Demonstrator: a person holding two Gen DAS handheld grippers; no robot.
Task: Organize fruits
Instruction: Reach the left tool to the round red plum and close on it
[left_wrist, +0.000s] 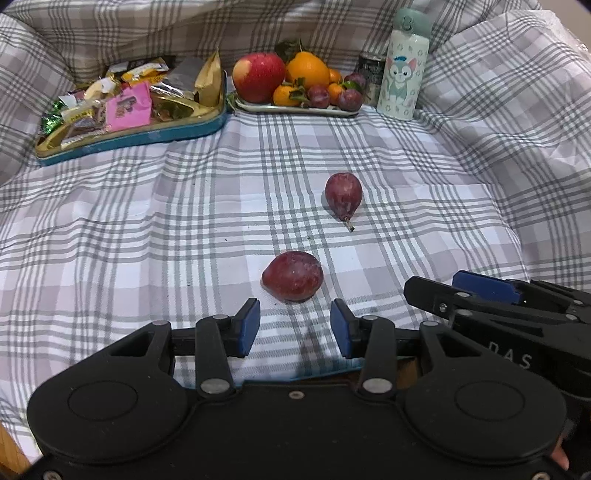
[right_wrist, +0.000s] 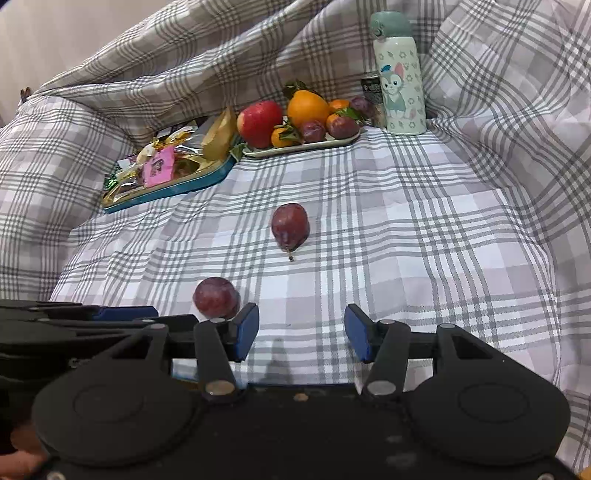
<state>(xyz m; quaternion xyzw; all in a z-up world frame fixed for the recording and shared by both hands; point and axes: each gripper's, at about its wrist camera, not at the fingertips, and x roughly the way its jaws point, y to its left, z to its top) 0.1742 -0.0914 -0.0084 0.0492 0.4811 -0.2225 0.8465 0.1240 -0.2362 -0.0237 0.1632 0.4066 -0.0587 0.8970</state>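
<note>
Two dark red pears lie on the checked cloth. The near pear (left_wrist: 293, 276) (right_wrist: 216, 297) lies just ahead of my left gripper (left_wrist: 295, 326), which is open and empty. The far pear (left_wrist: 343, 194) (right_wrist: 290, 226), stem toward me, lies further out. My right gripper (right_wrist: 301, 334) is open and empty, to the right of the near pear; it also shows at the right of the left wrist view (left_wrist: 480, 291). A pale fruit tray (left_wrist: 295, 109) (right_wrist: 303, 147) at the back holds an apple (left_wrist: 258, 75), oranges and plums.
A teal snack tray (left_wrist: 129, 138) (right_wrist: 166, 188) full of wrapped sweets sits back left. A cartoon-printed bottle (left_wrist: 402, 62) (right_wrist: 400, 74) and a dark can (left_wrist: 369, 74) stand right of the fruit tray. Bunched cloth rises around the sides.
</note>
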